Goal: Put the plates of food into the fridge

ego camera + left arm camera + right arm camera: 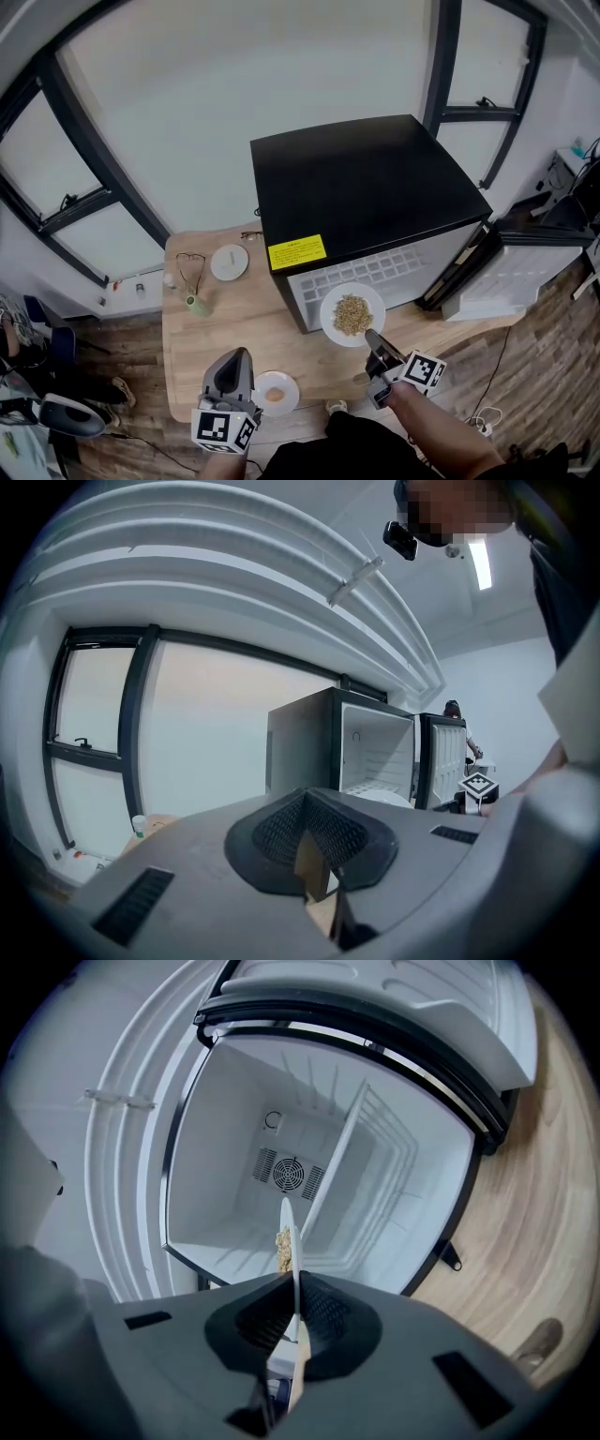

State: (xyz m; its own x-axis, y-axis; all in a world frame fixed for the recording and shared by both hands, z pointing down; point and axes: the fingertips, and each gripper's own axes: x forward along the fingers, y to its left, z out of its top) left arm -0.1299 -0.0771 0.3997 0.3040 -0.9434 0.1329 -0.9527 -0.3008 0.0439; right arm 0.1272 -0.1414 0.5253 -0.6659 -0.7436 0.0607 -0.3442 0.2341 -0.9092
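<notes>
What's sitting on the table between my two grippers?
In the head view, a small white plate with orange food lies on the wooden table, between the left gripper and the right gripper.

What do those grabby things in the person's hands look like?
The left tongs and right tongs have grey bodies narrowing to a point. Each carries a white cube printed with black square markers. Inside the tips sit dark pads with a mesh texture.

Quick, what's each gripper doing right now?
Left gripper: jaws closed, empty.
Right gripper: jaws closed on the plate of food.
</notes>
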